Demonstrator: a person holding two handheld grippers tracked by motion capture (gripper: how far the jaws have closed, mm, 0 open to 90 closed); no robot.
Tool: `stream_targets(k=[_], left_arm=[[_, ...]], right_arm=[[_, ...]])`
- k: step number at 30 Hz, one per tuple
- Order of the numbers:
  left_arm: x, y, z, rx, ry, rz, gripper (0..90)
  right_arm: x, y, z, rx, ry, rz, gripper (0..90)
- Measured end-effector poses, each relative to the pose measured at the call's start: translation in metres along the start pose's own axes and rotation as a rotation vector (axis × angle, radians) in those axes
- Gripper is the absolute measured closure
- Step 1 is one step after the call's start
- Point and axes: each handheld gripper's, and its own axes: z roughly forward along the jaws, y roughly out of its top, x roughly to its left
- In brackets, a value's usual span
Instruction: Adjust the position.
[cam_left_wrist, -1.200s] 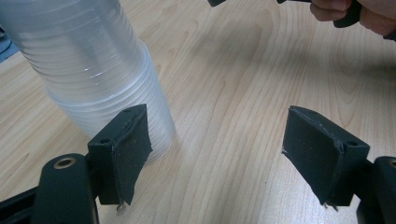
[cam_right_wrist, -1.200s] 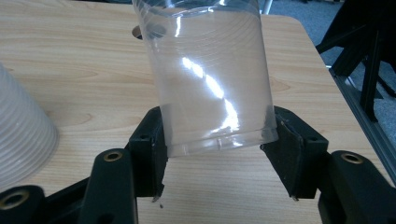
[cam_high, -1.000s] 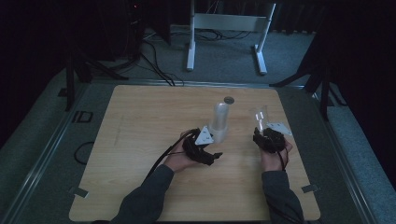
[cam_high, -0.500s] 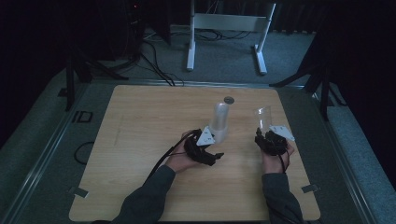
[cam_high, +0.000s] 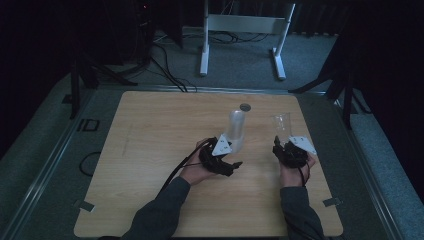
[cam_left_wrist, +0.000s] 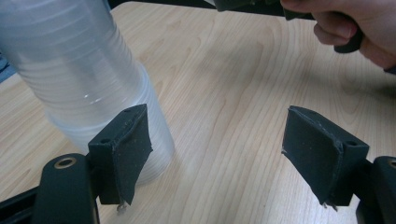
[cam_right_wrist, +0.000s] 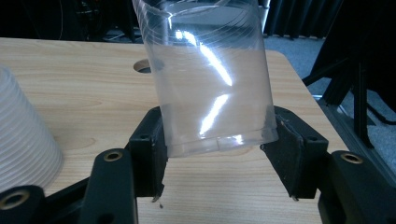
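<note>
**Inspector:** The light wooden table carries a tall stack of nested translucent plastic cups, standing mouth down near the middle. The left gripper rests just beside the stack's foot, jaws apart and holding nothing; in the left gripper view one black pad sits close against the stack's base, the other well clear over bare wood.

**Assessor:** And the single cup?

**Inspector:** One clear thin-walled plastic cup is clamped at its lower end between the pads of the right gripper, off to the right of the stack. In the right gripper view the clear cup leans sideways between the jaws, and it appears to be clear of the table.

**Assessor:** Risks, largest first.

**Inspector:** First, toppling the stack: it is tall and narrow, and a sideways nudge from the near pad would likely tip it. Second, losing the cup: the grip is low on a smooth, tapered wall and already tilted, so a quick swing could let it slide out. Third, crushing: squeezing harder to correct that could buckle the thin wall. Minor: set down while leaning, the cup may roll towards the table edge.
</note>
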Motion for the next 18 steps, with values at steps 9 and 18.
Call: stream_targets(k=[9, 18], left_arm=[[-0.001, 0.008, 0.004, -0.027, 0.004, -0.024, 23.2], [-0.001, 0.018, 0.010, -0.040, 0.006, -0.061, 23.3]], right_arm=[[0.001, -0.002, -0.004, -0.039, -0.006, 0.006, 42.7], [0.001, -0.003, -0.009, -0.085, -0.011, 0.011, 42.7]])
